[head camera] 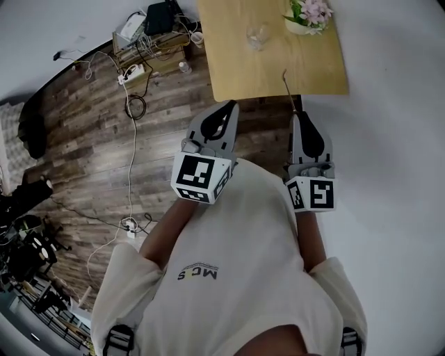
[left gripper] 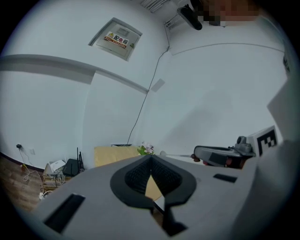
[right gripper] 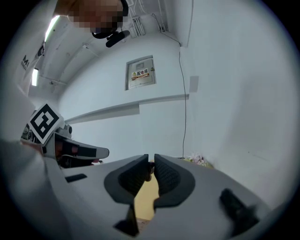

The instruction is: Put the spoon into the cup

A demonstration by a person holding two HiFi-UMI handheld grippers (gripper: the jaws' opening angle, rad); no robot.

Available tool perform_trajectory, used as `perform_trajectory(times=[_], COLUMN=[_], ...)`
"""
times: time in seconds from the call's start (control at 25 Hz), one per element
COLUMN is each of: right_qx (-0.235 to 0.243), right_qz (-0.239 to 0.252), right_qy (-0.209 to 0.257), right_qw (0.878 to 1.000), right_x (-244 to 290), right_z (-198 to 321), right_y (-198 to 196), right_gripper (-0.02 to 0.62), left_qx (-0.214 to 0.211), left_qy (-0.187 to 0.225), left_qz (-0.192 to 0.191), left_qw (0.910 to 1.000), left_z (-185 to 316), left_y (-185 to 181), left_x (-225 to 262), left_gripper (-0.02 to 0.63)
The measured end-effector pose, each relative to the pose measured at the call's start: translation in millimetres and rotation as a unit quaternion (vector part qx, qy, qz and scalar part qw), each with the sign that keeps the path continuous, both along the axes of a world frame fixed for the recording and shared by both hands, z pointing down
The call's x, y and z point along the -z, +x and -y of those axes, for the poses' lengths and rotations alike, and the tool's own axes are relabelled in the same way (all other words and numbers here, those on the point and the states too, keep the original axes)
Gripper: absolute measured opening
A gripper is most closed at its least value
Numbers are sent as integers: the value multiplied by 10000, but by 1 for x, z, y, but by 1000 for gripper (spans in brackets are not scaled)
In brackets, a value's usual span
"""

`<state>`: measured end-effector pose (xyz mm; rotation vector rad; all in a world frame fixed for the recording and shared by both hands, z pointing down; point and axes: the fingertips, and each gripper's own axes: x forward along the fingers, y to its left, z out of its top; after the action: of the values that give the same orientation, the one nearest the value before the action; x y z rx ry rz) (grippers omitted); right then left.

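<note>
right gripper [right gripper: 150, 163]: jaws clenched to a thin slit, with a small dark bit of the spoon's handle pinched at the tips. in the head view the spoon [head camera: 285, 85] sticks out ahead of the right gripper [head camera: 300, 117] as a thin line, its far end over the near edge of the table [head camera: 236, 76]. in the left gripper view the spoon [left gripper: 177, 155] runs sideways off the right gripper [left gripper: 197, 153]; the rounded free end looks like the bowl.

left gripper [left gripper: 150, 158]: pads meet at the tips with nothing between them. it is held beside the other gripper, in front of the person's chest.

cup [head camera: 257, 35]: clear glass, upright on the far half of the table, near a flower pot [head camera: 306, 15] and well apart from the spoon.

handling, judged:
- the spoon looks like thin metal: light, stiff, smooth.
- gripped at the handle's end, it may swivel in the pads.
- that hold suits lowering it bowl first.
- the cup looks light and breakable, and could tip or skid if the spoon knocks its rim.
- the free left gripper could steady the cup low on its wall.
</note>
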<state>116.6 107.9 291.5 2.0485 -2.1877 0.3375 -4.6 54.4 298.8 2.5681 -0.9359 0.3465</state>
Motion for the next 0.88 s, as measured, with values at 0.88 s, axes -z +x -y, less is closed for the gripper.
perform_trajectory(times=[0.88], right_qx=[993], right_qz=[-105], right_qy=[-321], right_qw=[9945], right_x=[-32], right_z=[172], right_y=[34], right_gripper=[55], left_qx=[770], left_qy=[-320], left_qz=[238], left_qw=[9962], left_z=[141], left_y=[26], left_x=[-29], left_gripper=[11])
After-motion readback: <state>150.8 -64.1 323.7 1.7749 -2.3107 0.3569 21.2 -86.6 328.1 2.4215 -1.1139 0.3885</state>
